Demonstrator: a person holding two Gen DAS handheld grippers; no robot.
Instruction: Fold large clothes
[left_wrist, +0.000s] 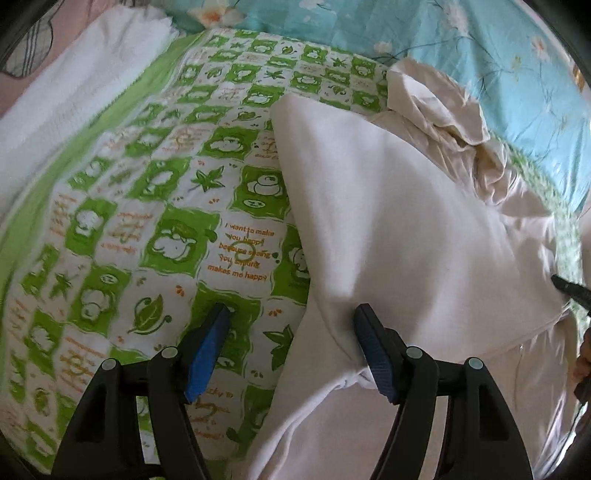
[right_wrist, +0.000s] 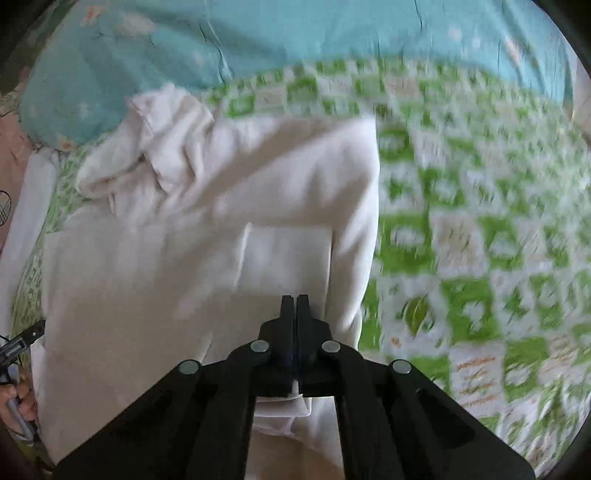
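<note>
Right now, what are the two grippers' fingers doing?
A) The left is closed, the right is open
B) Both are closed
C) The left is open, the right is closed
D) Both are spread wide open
C: the left gripper has its blue-padded fingers spread apart at the edge of the white hoodie, while the right gripper has its black fingers pressed together with white fabric pinched at their base.

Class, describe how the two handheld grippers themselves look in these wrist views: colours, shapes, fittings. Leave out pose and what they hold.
The left gripper is matte black plastic with angular, cut-out linkage arms, round silver pivot pins, and ribbed blue pads on its fingers. The right gripper has the same black frame and silver pins; its pads barely show. No sleeves or markings are visible.
</note>
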